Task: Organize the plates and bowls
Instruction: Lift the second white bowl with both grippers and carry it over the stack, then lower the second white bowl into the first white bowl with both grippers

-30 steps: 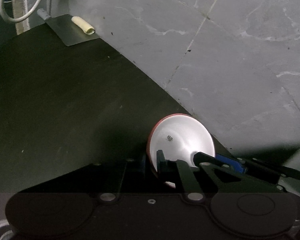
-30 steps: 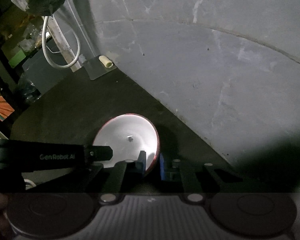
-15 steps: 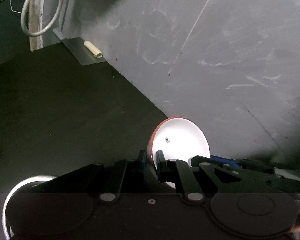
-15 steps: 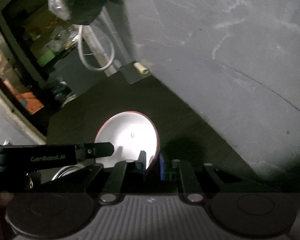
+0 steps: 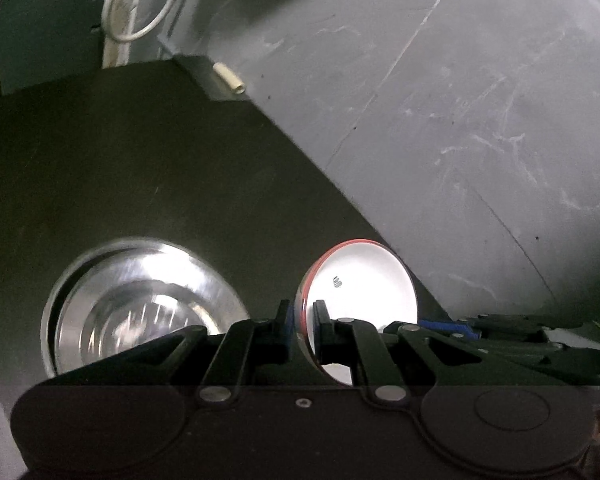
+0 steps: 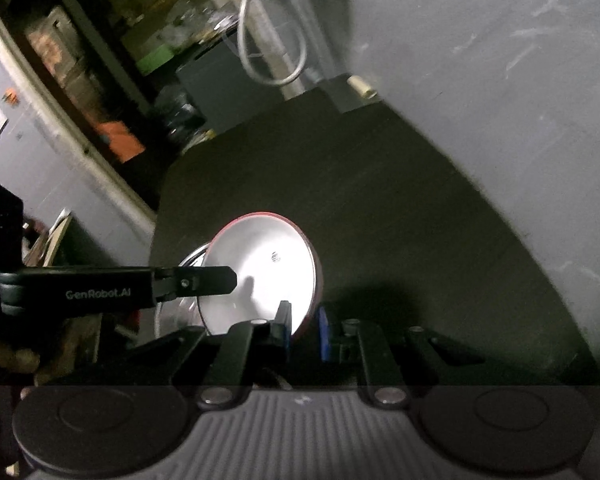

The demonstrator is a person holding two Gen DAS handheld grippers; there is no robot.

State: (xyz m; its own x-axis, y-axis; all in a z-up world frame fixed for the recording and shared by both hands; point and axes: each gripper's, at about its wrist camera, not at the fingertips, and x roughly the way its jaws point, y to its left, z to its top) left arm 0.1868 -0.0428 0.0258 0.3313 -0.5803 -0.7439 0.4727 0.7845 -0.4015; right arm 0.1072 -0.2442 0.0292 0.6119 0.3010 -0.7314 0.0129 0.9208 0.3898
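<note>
A white plate with a red rim (image 5: 364,280) is held up above the dark table (image 5: 140,168), tilted on edge. My left gripper (image 5: 302,320) is shut on its left rim. My right gripper (image 6: 305,322) is shut on its right rim, and the plate also shows in the right wrist view (image 6: 260,272). A stack of shiny steel plates (image 5: 140,304) lies on the table to the left of the held plate. A sliver of that steel stack (image 6: 180,308) shows behind the left gripper's body in the right wrist view.
A grey marbled wall (image 5: 480,120) runs along the table's right side. A white cable loop (image 5: 140,12) and a small cream tube (image 5: 230,80) sit at the far corner. Cluttered shelves (image 6: 100,60) stand beyond the table's left edge.
Both grippers have carried the red-rimmed plate leftward. The steel plate stack has come fully into the left wrist view. Both grips are unchanged.
</note>
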